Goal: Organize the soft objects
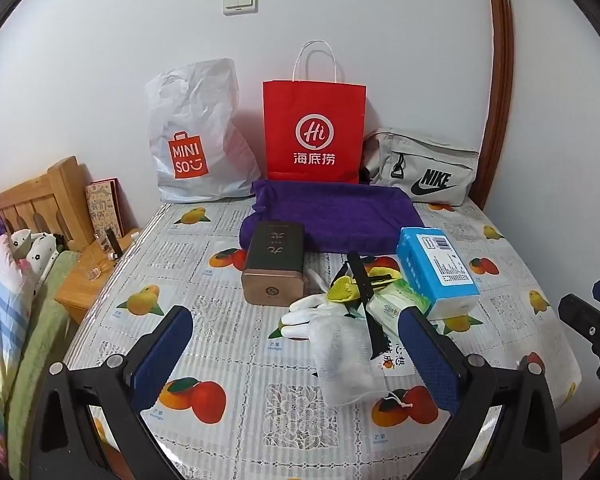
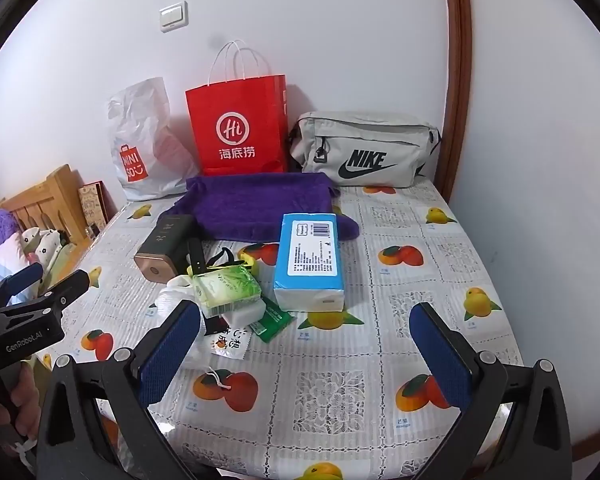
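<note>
The desk [image 1: 228, 364], under a fruit-printed cloth, carries everything, and the folded purple towel [image 1: 332, 216] near its far middle serves as the landmark. Behind the towel, against the wall, three containers stand in a row: a white Miniso plastic bag [image 1: 198, 140] behind its left end, a red paper bag [image 1: 314, 128] with white handles straight behind it, and a grey Nike pouch [image 1: 424, 168] behind its right end, zipped closed. What the bags and the pouch hold cannot be seen from either view. In front of the towel's right end lies a blue tissue pack [image 2: 310, 260]; in front of its left end lies a dark tin [image 1: 274, 264] with a bronze end, its edge touching the towel. Nearer the cameras than the towel sits a loose heap: a green tissue packet [image 2: 226, 288], white gloves [image 1: 306, 314], a grey drawstring pouch [image 1: 344, 360], and a black strap [image 1: 364, 296] lying across them. The left claw [image 1: 296, 360] hangs over the near desk spread wide, pinching nothing, the grey pouch showing between its blue pads. The right claw [image 2: 306, 354] is likewise spread wide and empty, with the heap just beyond its left finger.
</note>
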{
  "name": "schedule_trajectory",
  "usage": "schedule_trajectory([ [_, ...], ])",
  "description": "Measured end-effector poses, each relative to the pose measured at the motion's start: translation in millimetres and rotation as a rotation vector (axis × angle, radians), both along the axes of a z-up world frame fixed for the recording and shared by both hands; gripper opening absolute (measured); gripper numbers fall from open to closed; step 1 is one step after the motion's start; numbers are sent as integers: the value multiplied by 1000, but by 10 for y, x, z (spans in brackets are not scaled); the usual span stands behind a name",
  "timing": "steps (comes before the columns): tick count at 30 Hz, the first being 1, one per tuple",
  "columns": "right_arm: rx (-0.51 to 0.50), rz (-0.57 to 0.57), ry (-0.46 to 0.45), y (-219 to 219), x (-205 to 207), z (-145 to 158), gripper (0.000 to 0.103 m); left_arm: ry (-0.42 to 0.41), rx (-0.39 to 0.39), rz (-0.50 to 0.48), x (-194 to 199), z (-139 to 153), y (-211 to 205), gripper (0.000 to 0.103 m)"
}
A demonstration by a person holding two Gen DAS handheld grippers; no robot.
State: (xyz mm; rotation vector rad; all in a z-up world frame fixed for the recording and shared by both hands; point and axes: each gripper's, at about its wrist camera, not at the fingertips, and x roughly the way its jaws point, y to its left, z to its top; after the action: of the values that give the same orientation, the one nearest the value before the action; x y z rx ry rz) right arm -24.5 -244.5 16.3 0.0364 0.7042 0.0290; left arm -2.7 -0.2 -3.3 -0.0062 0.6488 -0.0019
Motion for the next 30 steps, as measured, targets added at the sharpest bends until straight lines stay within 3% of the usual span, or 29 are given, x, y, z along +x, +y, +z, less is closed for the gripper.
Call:
schedule_trajectory([
  [30,-3,26,-15,92,-59,-31,103,-5,9,10,-11,19,46,103],
])
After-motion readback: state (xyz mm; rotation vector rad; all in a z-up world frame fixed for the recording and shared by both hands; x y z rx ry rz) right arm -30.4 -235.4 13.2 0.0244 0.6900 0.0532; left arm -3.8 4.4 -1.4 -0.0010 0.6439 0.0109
